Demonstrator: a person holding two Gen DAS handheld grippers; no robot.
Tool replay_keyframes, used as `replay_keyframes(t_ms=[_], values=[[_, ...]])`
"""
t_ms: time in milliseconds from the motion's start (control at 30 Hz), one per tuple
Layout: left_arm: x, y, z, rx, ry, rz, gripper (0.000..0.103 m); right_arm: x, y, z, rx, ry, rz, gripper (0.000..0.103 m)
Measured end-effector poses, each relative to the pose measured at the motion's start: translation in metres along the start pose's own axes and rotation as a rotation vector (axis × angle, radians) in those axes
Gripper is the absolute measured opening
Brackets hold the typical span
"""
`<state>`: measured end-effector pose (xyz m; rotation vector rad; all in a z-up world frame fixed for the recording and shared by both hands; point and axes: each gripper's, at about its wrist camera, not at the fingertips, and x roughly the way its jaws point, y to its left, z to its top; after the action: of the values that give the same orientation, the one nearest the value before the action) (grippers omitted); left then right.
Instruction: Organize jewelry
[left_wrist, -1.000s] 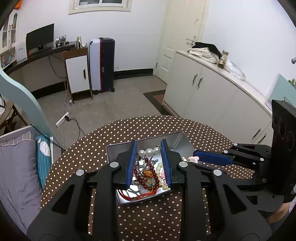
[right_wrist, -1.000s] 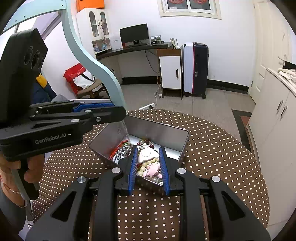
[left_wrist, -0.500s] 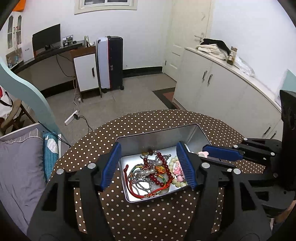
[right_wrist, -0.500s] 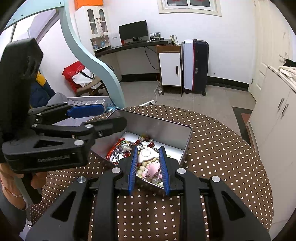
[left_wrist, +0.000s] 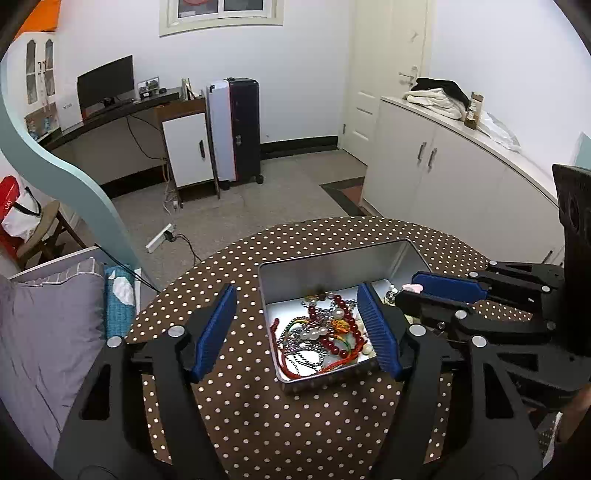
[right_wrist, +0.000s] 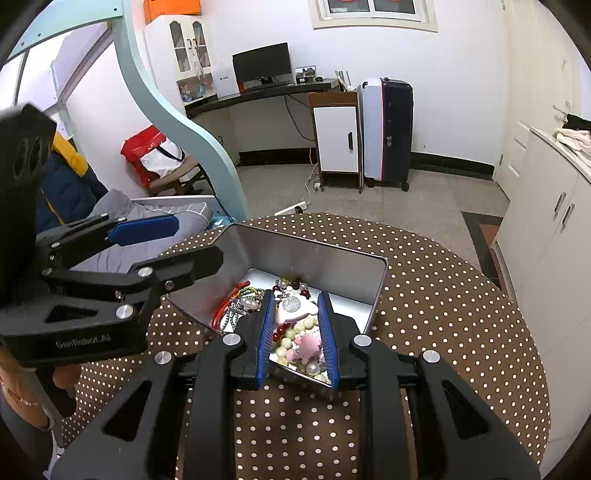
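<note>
Left tool (left_wrist: 297, 328) with its jaws widening, nothing pinched between them: one blue pad (left_wrist: 216, 328) hangs over the dotted cloth beside the tin, the other over the tin's interior. Right tool (right_wrist: 297, 339), jaws drawn narrow, poised at the tin's near corner; a pink charm (right_wrist: 308, 345) and pale beads (right_wrist: 295, 330) lie in the gap between its pads, and whether the pads press on anything cannot be told. Landmark: an open, rectangular metal tin (left_wrist: 332, 266) standing on a round bench (left_wrist: 295, 424) covered in brown cloth with white dots. Inside the tin lies the jewelry, heaped together: a strand of dark red beads (left_wrist: 334, 347), a silver chain (left_wrist: 295, 341), a red cord (left_wrist: 284, 363) along the tin's near wall, and a white heart-shaped piece (right_wrist: 293, 308) toward the right tool's side. Seen from the right wrist, the left tool (right_wrist: 155, 243) reaches in over the tin's left rim, its handle held by a hand (right_wrist: 61, 378) at the lower left edge. Beyond the tin, across the floor, stand a suitcase (right_wrist: 386, 131) and a small white cabinet (right_wrist: 338, 140).
</note>
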<state>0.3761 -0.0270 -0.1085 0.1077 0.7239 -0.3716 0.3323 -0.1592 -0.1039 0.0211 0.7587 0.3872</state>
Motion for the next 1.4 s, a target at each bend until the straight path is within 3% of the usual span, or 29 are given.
replay_keyframes(t_ms=[200,267,600,967,1400], values=[[-0.008,0.007,-0.005,-0.01,-0.004,0.03,0.074,-0.004,0.003,0.001,0.015,-0.024,0.011,0.023],[-0.012,0.007,-0.006,-0.005,-0.007,0.049,0.078,-0.008,0.005,0.002,0.017,-0.033,0.003,0.033],[-0.068,0.002,-0.025,0.025,-0.097,0.16,0.088,-0.07,0.015,0.0,0.026,-0.157,-0.064,0.052],[-0.174,-0.023,-0.063,-0.02,-0.268,0.233,0.093,-0.173,0.057,-0.042,-0.025,-0.351,-0.145,0.081],[-0.283,-0.07,-0.114,-0.051,-0.48,0.296,0.096,-0.257,0.112,-0.103,-0.07,-0.559,-0.221,0.095]])
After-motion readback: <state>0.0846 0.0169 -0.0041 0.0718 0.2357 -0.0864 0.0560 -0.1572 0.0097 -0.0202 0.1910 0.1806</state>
